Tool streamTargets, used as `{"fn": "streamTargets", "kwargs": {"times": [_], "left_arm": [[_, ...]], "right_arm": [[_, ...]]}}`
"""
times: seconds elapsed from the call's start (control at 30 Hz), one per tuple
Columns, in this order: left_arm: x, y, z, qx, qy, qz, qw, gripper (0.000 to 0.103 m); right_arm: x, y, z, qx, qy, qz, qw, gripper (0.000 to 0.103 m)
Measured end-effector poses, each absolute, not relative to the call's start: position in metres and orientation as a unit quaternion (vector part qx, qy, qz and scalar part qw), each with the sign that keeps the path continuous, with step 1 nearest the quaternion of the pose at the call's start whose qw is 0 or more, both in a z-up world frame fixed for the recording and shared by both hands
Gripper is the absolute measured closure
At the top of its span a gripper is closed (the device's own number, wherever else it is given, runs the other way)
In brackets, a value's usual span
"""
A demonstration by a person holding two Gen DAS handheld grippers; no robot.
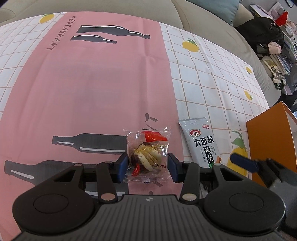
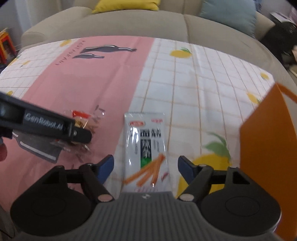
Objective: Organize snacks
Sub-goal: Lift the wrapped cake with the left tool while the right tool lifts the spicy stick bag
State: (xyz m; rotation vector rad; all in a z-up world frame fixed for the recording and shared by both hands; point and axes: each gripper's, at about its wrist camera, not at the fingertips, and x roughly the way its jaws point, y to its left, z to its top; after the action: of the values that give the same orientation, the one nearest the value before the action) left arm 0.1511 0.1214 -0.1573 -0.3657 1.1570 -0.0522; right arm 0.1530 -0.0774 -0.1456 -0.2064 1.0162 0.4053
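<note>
While both grippers are pointing steeply down at the table, I am viewing two snacks lying on the tablecloth (image 1: 104, 89). The left gripper (image 1: 148, 167) is straddling the clear-wrapped snack (image 1: 147, 155); its blue pads (image 1: 123, 165) are sitting just beside the wrapper's edges. The left pad appears to be touching the film, the right one stands slightly off it, and I cannot tell whether the jaws are actually pressing on the packet. The packet is lying flat on the pink band of the cloth, over a printed bottle.

The right gripper (image 2: 145, 166) is standing released, its jaws spread wide on either side of the white snack pouch (image 2: 146, 148), with clear gaps between the pads and the pouch. No earlier view is available for comparison. The pouch is lying flat on the white checked area, just right of the pink band, its long axis running away from me.

Surroundings:
- An orange box (image 2: 269, 148) is standing upright just right of the right gripper, near the pouch.
- In the right wrist view, the left gripper's finger is crossing in front of the clear-wrapped snack and hiding part of it.
- A grey sofa (image 2: 130, 26) is running behind the table, carrying a yellow cushion (image 2: 126, 5) and a blue cushion (image 2: 228, 13).
- A black bag (image 1: 259, 35) is resting at the far right.
</note>
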Motion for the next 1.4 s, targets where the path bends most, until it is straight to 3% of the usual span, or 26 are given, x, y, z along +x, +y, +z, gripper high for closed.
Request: {"fn": "streamTargets", "kwargs": {"times": [0.23, 0.33, 0.43, 0.87, 1.4], "left_arm": [[0.149, 0.125, -0.159, -0.188, 0.54, -0.023, 0.82, 0.052], [0.149, 0.126, -0.159, -0.19, 0.54, -0.02, 0.82, 0.052], [0.149, 0.125, -0.159, -0.19, 0.539, -0.019, 0.82, 0.052], [0.137, 0.126, -0.149, -0.21, 0.521, -0.015, 0.827, 0.053], [0.112, 0.097, -0.073, -0.214, 0.487, -0.065, 0.844, 0.053]], "right_arm": [[0.167, -0.08, -0.161, -0.076, 0.486, 0.21, 0.845, 0.031], [0.159, -0.077, -0.159, -0.088, 0.473, 0.213, 0.851, 0.046], [0.155, -0.075, -0.158, -0.088, 0.469, 0.212, 0.853, 0.052], [0.146, -0.082, -0.14, -0.027, 0.482, 0.175, 0.858, 0.056], [0.107, -0.132, -0.047, 0.036, 0.43, 0.19, 0.882, 0.056]]}}
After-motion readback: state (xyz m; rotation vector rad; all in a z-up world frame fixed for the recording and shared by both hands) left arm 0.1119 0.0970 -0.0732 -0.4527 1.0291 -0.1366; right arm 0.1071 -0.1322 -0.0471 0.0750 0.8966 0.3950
